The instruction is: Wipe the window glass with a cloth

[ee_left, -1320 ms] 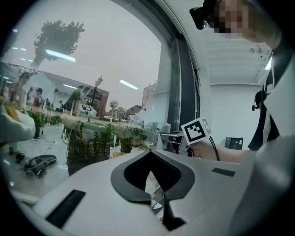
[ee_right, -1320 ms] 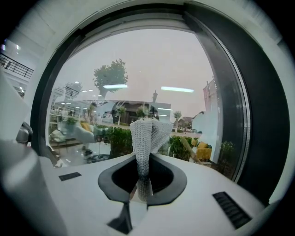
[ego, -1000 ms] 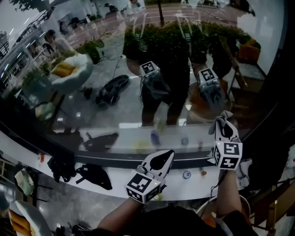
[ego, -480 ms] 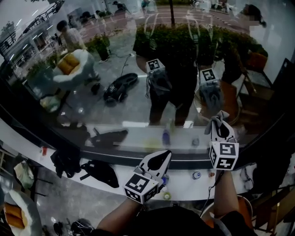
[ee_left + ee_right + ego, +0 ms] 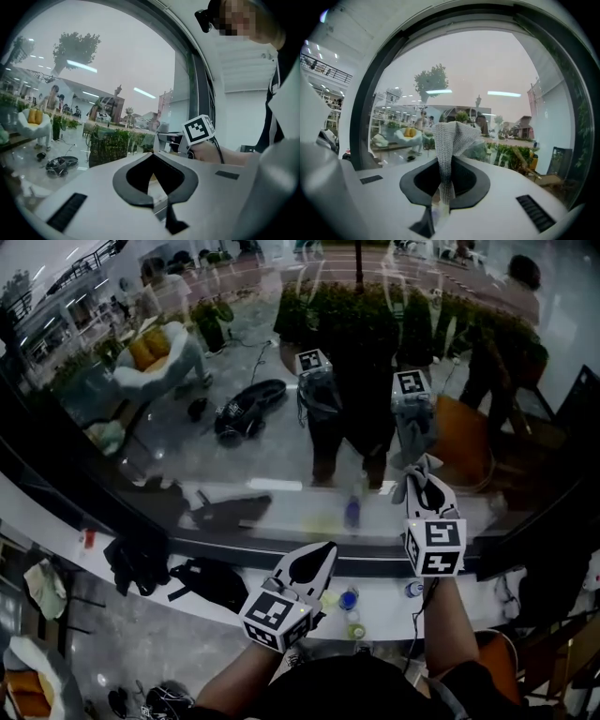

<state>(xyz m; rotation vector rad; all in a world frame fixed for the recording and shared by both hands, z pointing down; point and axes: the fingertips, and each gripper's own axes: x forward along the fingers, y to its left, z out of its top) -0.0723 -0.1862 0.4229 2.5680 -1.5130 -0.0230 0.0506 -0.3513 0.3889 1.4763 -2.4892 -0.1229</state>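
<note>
Right gripper (image 5: pixel 427 491): jaws clamping tight on the cloth (image 5: pixel 449 140), pinching its lower end.
Cloth: sticking up past the jaw tips in a bunch, sitting right at the window glass (image 5: pixel 234 362) and meeting its own reflection there.
Left gripper (image 5: pixel 316 565): jaws pressing together with nothing between them, hanging low over the white sill (image 5: pixel 473 594), below the right gripper.
Sill: carrying a few small bottles (image 5: pixel 349 599) between the two grippers.
Glass: reflecting both grippers and the person.
</note>
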